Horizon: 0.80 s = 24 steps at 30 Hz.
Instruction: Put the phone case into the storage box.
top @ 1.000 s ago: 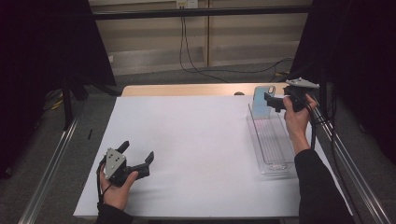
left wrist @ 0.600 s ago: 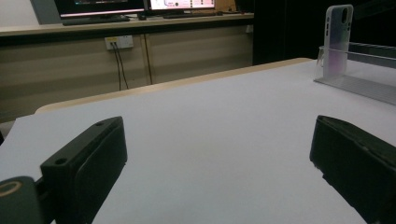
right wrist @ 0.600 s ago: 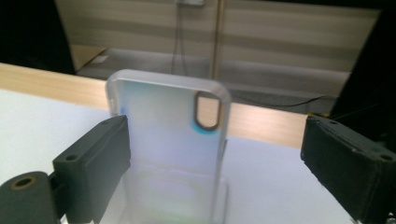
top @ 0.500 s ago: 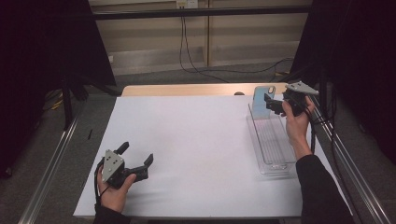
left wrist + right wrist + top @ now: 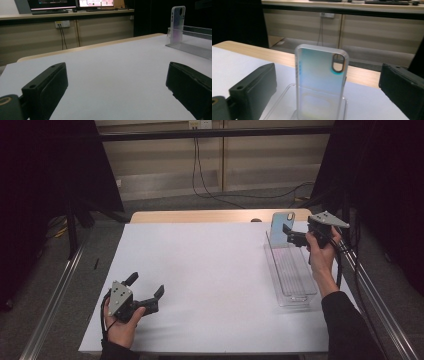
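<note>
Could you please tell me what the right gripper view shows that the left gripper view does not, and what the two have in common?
The right gripper view alone gives a close look at the phone case: upright, its camera cutout at the upper right, standing at the end of the clear tray, between the open right tongs. The left gripper view alone shows the open left tongs over bare white table, plus monitors on a far counter. Both share the phone case, the tray, the white table and the wall sockets with cables.

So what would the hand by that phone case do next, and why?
Probably ease the right gripper forward and close its fingers on the phone case. The case stands upright at the far end of the clear tray, framed between the open fingers but not yet touched.
</note>
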Motion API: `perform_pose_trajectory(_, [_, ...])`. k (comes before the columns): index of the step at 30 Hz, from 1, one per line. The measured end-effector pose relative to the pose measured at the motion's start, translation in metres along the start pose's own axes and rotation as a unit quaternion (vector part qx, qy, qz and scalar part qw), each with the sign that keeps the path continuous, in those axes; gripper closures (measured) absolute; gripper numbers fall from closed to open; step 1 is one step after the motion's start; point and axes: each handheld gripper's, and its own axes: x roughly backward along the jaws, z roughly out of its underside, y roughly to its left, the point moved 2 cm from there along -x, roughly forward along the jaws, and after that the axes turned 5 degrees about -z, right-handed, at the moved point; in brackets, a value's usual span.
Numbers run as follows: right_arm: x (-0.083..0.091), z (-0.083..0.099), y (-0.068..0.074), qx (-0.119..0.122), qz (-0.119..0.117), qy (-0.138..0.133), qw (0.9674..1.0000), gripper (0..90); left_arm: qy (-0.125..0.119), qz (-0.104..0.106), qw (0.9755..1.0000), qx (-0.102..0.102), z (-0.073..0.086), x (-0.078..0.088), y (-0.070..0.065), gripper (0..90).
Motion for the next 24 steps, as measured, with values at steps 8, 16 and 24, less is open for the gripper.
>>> perform_pose_trajectory(8, [0.012,-0.003,0.004,0.008,-0.006,-0.014,0.9999,0.0,-0.003,0.004,1.0,0.001,-0.001,0.001,-0.003,4.0])
perform_pose_trajectory(16, [0.024,0.003,0.006,0.011,-0.011,-0.021,0.9997,0.6,-0.005,0.013,0.9999,0.005,-0.002,0.002,-0.006,4.0])
perform_pose_trajectory(24, [0.034,0.013,0.006,0.016,-0.013,-0.018,0.9996,0.2,-0.003,0.015,0.9999,0.006,-0.002,0.003,-0.009,4.0])
